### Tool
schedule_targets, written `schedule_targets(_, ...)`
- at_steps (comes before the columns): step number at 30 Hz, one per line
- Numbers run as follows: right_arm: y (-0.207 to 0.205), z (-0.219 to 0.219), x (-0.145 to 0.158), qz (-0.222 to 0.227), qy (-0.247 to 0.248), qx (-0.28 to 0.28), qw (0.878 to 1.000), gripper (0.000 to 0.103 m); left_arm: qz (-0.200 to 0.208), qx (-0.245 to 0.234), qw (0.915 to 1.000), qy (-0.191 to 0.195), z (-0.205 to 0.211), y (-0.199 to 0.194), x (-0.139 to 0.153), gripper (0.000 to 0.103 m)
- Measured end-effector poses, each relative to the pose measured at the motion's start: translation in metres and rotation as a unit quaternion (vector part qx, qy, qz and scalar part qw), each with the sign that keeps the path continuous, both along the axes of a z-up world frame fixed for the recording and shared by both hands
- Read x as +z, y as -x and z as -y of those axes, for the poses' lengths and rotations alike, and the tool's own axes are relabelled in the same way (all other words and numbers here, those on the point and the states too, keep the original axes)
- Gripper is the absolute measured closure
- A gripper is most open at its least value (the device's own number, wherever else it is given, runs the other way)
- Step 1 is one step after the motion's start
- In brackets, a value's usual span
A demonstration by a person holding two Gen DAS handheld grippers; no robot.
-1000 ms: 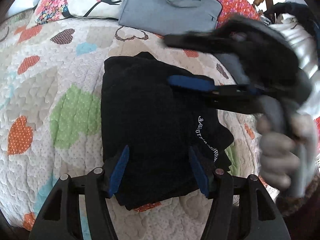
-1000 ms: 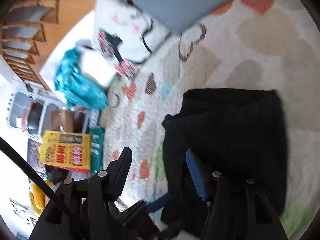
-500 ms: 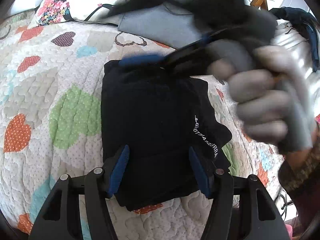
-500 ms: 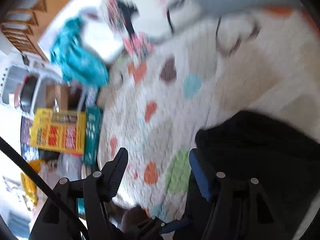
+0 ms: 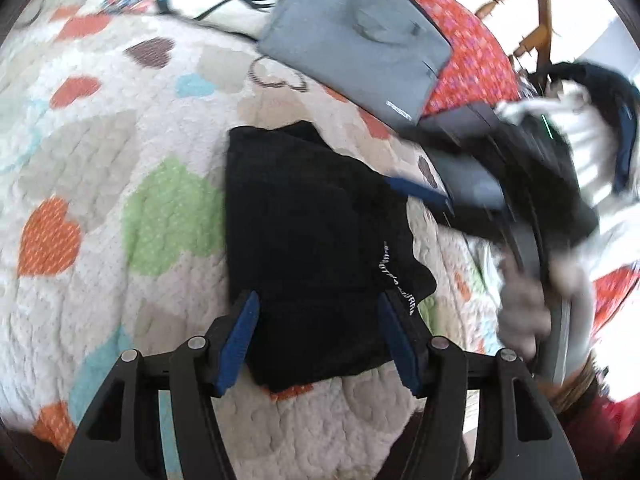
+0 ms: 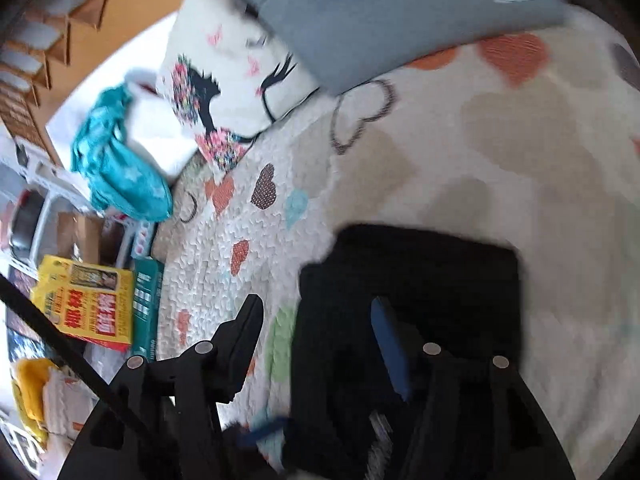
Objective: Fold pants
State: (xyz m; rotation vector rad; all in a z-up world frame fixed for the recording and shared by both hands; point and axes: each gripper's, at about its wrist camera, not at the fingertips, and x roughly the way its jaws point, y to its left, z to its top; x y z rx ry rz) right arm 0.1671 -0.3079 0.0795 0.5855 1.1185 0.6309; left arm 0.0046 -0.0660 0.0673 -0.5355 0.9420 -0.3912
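Note:
Black pants (image 5: 312,248) lie folded into a compact rectangle on a heart-patterned quilt (image 5: 100,168), white lettering along the right edge. My left gripper (image 5: 320,340) is open and empty, its blue pads straddling the near end of the pants. My right gripper (image 6: 320,340) is open and empty, hovering over the left edge of the pants (image 6: 420,300). In the left wrist view it shows blurred at the right of the pants (image 5: 420,196), held by a gloved hand (image 5: 524,304).
A grey bag (image 5: 356,36) and a printed pillow (image 6: 224,92) lie at the quilt's far end. A teal cloth (image 6: 120,168), yellow box (image 6: 88,304) and shelves stand beyond the bed's left edge. A red patterned cover (image 5: 472,52) and clothes lie at right.
The right gripper swept from above the pants' far end back down to their right side. The left gripper stayed put. The pants have not moved.

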Motion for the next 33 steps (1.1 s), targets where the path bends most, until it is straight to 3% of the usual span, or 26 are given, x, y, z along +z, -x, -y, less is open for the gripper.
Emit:
schedule_targets(3, 0.032, 0.03, -0.017, -0.028, -0.062, -0.009, 0.998, 0.04, -0.04, 0.018, 0.999, 0.008, -0.009, 0.003, -0.015, 0.042)
schedule_targets(5, 0.049, 0.043, -0.041, -0.057, -0.061, -0.019, 0.996, 0.043, -0.075, 0.017, 0.9969, 0.016, -0.01, 0.002, -0.029, 0.042)
schedule_targets(6, 0.057, 0.049, -0.052, -0.064, -0.056, -0.025, 0.996, 0.045, -0.082, 0.017, 0.9962, 0.026, -0.01, 0.005, -0.032, 0.041)
schedule_targets(9, 0.082, 0.072, -0.07, -0.069, -0.128, -0.054, 0.988, 0.047, -0.08, 0.016, 0.9965, 0.017, -0.009, 0.008, -0.028, 0.041)
schedule_targets(11, 0.094, 0.082, -0.073, -0.069, -0.141, -0.067, 0.985, 0.047, -0.08, 0.013, 0.9967, 0.008, -0.007, 0.009, -0.023, 0.041)
schedule_targets(14, 0.109, 0.088, -0.073, -0.07, -0.077, -0.068, 0.992, 0.047, -0.081, 0.012, 0.9967, 0.004, -0.006, 0.007, -0.019, 0.041)
schedule_targets(17, 0.115, 0.093, -0.068, -0.065, -0.049, -0.07, 0.994, 0.047, -0.077, 0.013, 0.997, 0.002, -0.011, 0.005, -0.016, 0.041)
schedule_targets(18, 0.116, 0.096, -0.067, -0.065, -0.032, -0.075, 0.995, 0.04, -0.075, 0.013, 0.9971, 0.001, -0.012, 0.005, -0.015, 0.041)
schedule_targets(19, 0.117, 0.098, -0.065, -0.065, -0.006, -0.08, 0.995, 0.04, -0.074, 0.014, 0.9971, -0.001, -0.013, 0.004, -0.014, 0.041)
schedule_targets(26, 0.134, 0.107, -0.06, -0.05, 0.0, -0.095, 0.994, 0.04, -0.056, 0.021, 0.9981, -0.011, -0.015, 0.019, 0.002, 0.041)
schedule_targets(30, 0.157, 0.112, -0.028, -0.006, 0.028, -0.099, 0.995, 0.04, -0.006, 0.03, 0.9993, -0.021, -0.018, 0.038, 0.035, 0.041)
schedule_targets(33, 0.176, 0.115, 0.02, 0.059, 0.058, -0.104, 0.991, 0.038, 0.049, 0.036, 0.9975, -0.036, -0.019, 0.053, 0.069, 0.041)
